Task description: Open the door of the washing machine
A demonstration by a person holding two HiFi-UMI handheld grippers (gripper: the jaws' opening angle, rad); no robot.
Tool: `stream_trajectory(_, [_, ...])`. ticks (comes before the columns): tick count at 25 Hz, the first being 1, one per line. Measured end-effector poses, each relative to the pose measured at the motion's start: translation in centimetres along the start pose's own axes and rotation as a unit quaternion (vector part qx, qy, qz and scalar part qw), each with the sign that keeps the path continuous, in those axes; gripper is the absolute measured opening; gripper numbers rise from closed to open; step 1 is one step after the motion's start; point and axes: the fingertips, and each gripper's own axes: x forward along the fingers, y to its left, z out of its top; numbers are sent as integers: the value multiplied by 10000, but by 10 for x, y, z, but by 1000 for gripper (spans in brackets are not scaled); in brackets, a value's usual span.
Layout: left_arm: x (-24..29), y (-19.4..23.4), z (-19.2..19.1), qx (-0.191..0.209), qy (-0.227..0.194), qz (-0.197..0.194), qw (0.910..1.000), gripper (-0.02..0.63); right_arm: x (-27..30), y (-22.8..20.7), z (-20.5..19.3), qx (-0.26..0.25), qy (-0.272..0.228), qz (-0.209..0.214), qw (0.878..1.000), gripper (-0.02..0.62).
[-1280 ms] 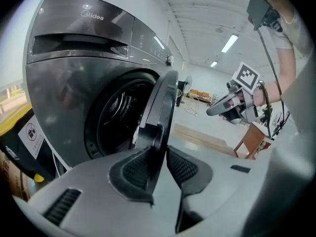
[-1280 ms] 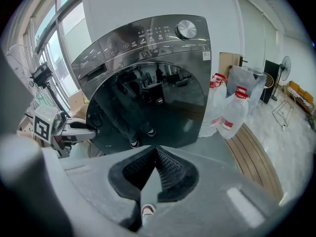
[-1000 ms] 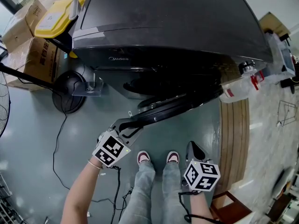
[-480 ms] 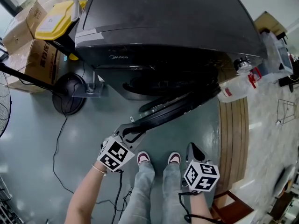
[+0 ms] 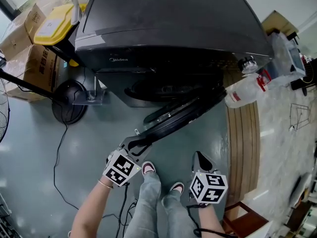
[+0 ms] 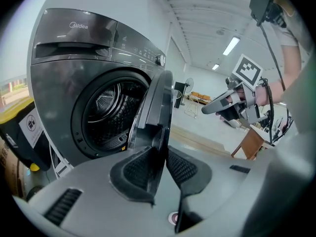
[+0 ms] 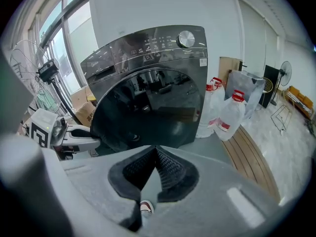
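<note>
The dark grey washing machine (image 5: 168, 29) fills the top of the head view. Its round door (image 5: 183, 114) stands partly swung out, hinged on the right. My left gripper (image 5: 139, 142) is shut on the door's free edge. In the left gripper view the door edge (image 6: 157, 107) runs between the pads (image 6: 140, 168), and the drum (image 6: 106, 112) shows behind it. My right gripper (image 5: 199, 158) hangs shut and empty near the person's feet, apart from the door. The right gripper view faces the door's dark glass (image 7: 153, 112), and the left gripper (image 7: 86, 132) shows at its left.
Cardboard boxes (image 5: 29, 48) and a yellow bin (image 5: 54, 24) stand left of the machine, with a fan base (image 5: 69, 100) and its cable on the floor. Plastic jugs (image 5: 247, 86) and a wooden board (image 5: 242, 143) lie to the right. The person's shoes (image 5: 148, 168) are just behind the door.
The door has swung a little further out, and my left gripper has come back toward the person with its edge. One foot has stepped back. The right gripper has hardly moved.
</note>
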Motion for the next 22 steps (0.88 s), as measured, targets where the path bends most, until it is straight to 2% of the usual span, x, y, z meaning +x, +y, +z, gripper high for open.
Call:
stream_trajectory(7, [1, -29, -5, -52, 128, 165, 9998, 83, -25, -8, -13, 54, -14, 33, 10000, 6])
stream_trajectory(13, [6, -64, -9, -257, 49, 182, 9995, 86, -47, -38, -35, 421, -3, -79, 9991, 5])
stream_trajectory(22, [17, -111, -15, -350, 98, 281, 9989, 89, -80, -70, -59, 293, -25, -144, 9995, 5])
